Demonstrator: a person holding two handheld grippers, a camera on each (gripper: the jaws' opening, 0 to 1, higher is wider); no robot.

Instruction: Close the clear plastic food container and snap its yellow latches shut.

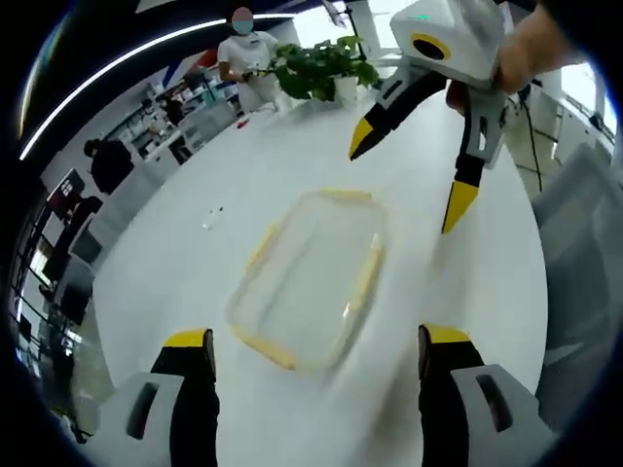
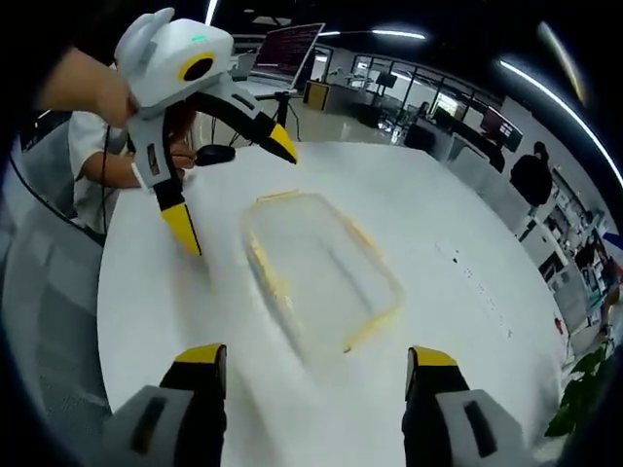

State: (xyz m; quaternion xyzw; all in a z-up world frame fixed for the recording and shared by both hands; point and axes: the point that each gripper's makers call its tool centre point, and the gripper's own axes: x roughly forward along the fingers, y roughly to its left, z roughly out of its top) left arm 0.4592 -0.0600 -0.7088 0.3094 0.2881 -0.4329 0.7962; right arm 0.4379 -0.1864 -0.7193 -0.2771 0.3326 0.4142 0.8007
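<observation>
Hovering with jaws spread, both the left hand-held gripper and right hand-held gripper flank the clear container on the bench; its yellow latches look unsnapped.

The left claw had its two yellow-tipped jaws spread wide apart, with nothing between them. The right claw was spread just as wide and gripped nothing. In the left gripper view the right claw hung over the tabletop's far side, jaws parted, a hand gripping its body; in the right gripper view the left claw hung likewise, held by a hand.
</observation>
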